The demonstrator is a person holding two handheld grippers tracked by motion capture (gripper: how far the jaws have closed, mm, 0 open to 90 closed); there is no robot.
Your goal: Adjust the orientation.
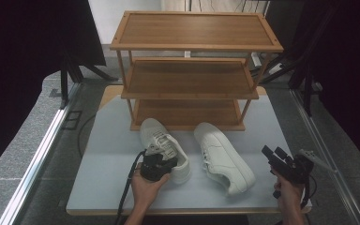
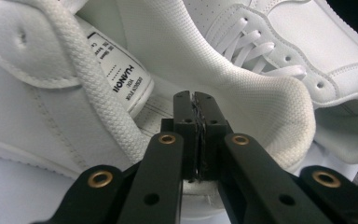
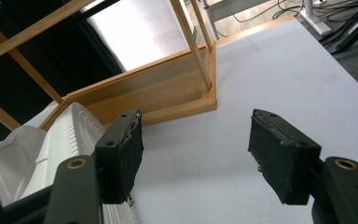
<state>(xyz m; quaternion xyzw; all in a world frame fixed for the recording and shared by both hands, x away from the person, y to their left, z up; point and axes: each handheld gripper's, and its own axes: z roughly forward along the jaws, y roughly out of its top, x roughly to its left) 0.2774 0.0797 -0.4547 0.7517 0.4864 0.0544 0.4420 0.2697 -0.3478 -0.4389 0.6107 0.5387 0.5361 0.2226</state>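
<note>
Two white sneakers lie on the grey table top in front of a wooden rack. My left gripper (image 1: 163,159) is at the heel end of the left sneaker (image 1: 161,138). In the left gripper view its jaws (image 2: 196,99) are pressed together over the heel rim of the left sneaker (image 2: 37,107), pointing into the opening; I see nothing between the pads. The right sneaker (image 2: 284,42) lies beyond. My right gripper (image 1: 273,153) hovers to the right of the right sneaker (image 1: 222,157). Its jaws (image 3: 196,144) stand wide open and empty, with the right sneaker's ribbed sole (image 3: 60,140) to their left.
The three-tier wooden rack (image 1: 192,93) stands at the back of the table (image 1: 108,178), its shelves bare; its bottom board (image 3: 168,93) is ahead of the right gripper. Black stands and cables flank the table. Bare table top lies to the right of the rack.
</note>
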